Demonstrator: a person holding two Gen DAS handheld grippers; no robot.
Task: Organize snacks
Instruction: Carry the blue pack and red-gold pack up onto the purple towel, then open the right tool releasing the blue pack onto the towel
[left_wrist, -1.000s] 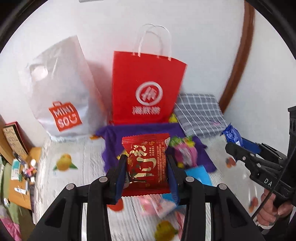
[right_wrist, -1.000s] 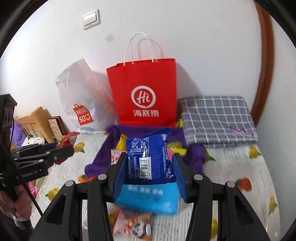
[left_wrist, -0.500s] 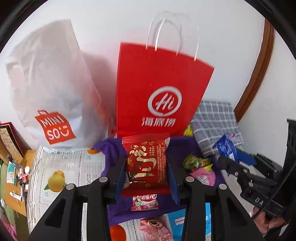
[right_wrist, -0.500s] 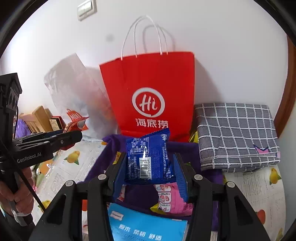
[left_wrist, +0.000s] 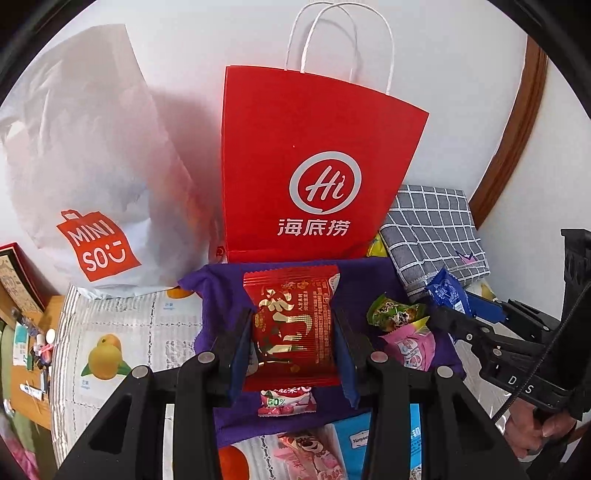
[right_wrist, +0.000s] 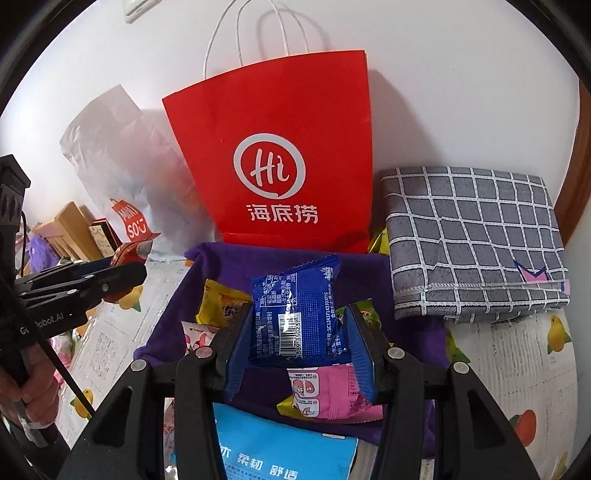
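Grippers: left (left_wrist: 293, 341) clamps red packet (left_wrist: 291, 325); right (right_wrist: 297, 338) clamps blue packet (right_wrist: 299, 314). Bags: "Hi" (left_wrist: 314, 166), "MINISO" (left_wrist: 92, 166).

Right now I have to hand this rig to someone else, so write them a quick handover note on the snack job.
Left gripper: shut on the red snack packet.
Right gripper: shut on the blue snack packet.
Both are held above the purple cloth, in front of the red Haidilao paper bag.
Done: two packets picked up.
Left: place both, then sort the loose pink, green and yellow packets on the cloth.

Fruit-print tablecloth (left_wrist: 122, 332), purple cloth (right_wrist: 229, 266), red paper bag (right_wrist: 280, 147), folded checked cloth (right_wrist: 476, 240)
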